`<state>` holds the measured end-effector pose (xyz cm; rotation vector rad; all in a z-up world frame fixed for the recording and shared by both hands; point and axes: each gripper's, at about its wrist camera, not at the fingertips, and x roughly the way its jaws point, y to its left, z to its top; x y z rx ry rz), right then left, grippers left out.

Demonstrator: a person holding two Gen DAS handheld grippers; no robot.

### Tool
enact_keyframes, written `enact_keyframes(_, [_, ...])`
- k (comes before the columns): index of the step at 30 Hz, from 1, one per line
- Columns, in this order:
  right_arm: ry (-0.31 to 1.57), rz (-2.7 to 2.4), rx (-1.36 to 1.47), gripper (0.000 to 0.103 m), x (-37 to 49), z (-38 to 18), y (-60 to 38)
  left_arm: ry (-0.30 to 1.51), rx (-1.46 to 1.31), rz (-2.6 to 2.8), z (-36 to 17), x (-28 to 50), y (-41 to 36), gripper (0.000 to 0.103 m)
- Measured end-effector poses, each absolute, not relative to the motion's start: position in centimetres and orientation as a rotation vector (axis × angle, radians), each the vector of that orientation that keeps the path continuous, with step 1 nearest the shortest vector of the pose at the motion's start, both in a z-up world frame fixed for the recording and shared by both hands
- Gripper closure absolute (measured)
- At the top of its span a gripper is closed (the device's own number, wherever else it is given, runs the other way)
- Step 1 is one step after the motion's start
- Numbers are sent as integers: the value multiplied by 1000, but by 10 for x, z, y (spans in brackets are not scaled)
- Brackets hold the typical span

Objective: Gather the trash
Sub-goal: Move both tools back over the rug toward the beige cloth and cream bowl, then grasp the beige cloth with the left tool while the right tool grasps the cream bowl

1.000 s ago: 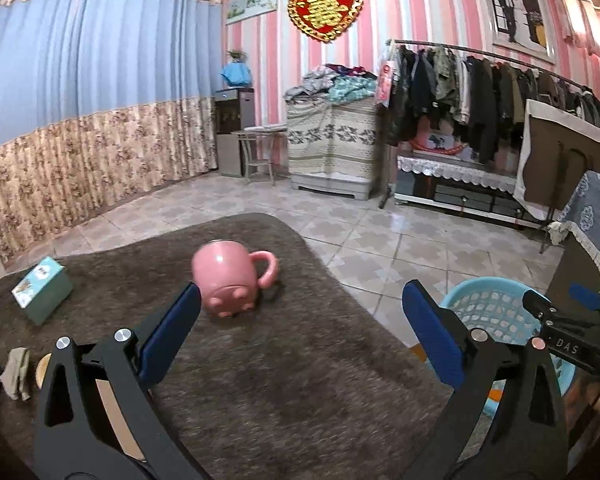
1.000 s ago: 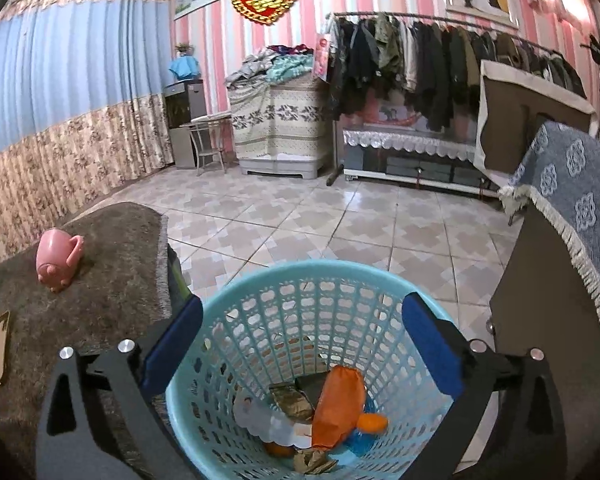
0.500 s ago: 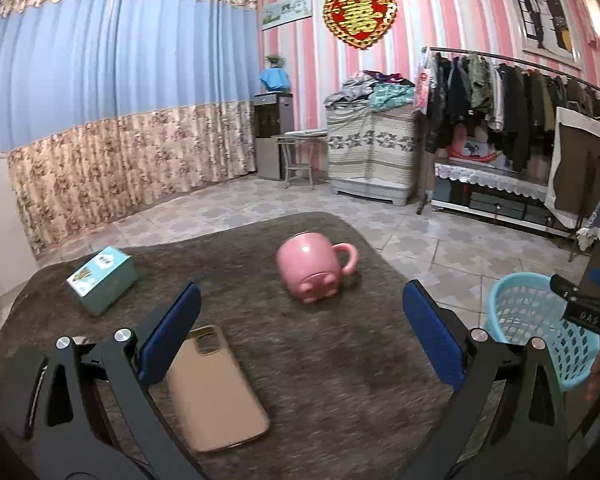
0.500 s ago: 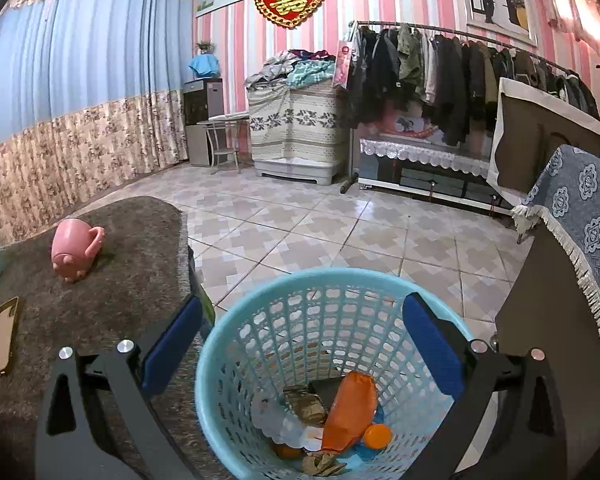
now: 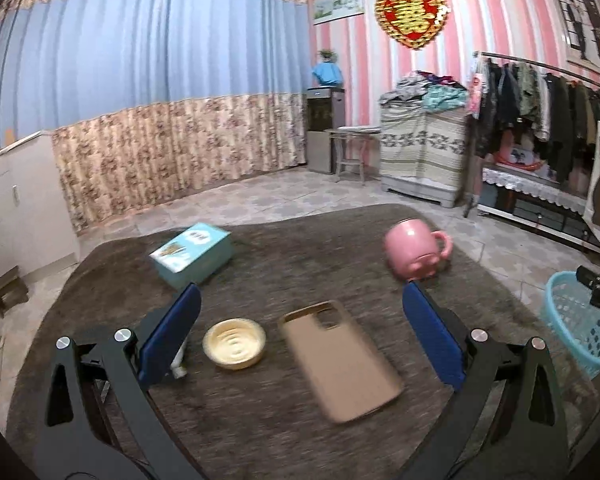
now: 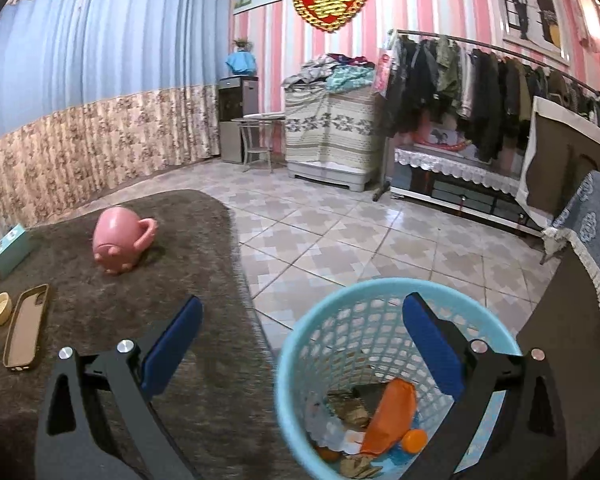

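Floorside blue basket [image 6: 296, 344], wrappers [image 6: 388, 412] inside.

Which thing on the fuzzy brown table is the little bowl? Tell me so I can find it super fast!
Start at the brown fuzzy table cover. Near its front edge lies a long tan phone case, and the little bowl sits right beside it, between the case and the left gripper. It is the only round, cream-yellow thing there; the mug is pink and the box is teal.

Left gripper [image 5: 300, 332], right gripper [image 6: 302, 342]: black arms, blue pads, silver screws
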<state>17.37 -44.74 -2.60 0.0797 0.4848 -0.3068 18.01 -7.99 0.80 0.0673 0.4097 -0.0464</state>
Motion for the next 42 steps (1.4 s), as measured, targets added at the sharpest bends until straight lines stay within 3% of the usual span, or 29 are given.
enact_keyframes(17, [532,-46,-4,5,205,-36,-319,540,-31,174,-33,173,64,5])
enact_keyframes(29, [592,74,30,5,224,-46,-265,651,-29,117,-69,233,61,7])
enact_keyframes(31, [600,77,29,5,226,-47,-261,705,-34,87,-77,250,58,15])
enact_keyframes(35, [612,95,46,5,230,-47,-253,788,-26,71,-89,275,54,43])
enact_keyframes(37, [619,112,46,5,231,-48,-247,787,-41,67,-90,274,57,52])
enact_keyframes(40, [628,151,22,5,230,-49,-232,748,-73,20,-83,263,62,77])
enact_keyframes(42, [637,186,4,5,231,-51,-217,711,-54,40,-76,251,65,86])
